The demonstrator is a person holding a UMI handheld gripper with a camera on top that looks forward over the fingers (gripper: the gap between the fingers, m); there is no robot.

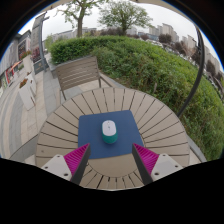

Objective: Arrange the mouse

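A white mouse with a teal top [109,128] lies on a dark blue mouse mat [110,134] in the middle of a round wooden slatted table [150,108]. My gripper [111,160] hovers over the near edge of the table, its fingers spread wide apart with nothing between them. The pink pads [76,157] flank the near edge of the mat. The mouse lies ahead of the fingertips, roughly centred between them.
A wooden slatted chair [78,72] stands beyond the table at the far left. A green hedge [160,60] runs behind and to the right. Paved ground [15,115] and more furniture lie to the left.
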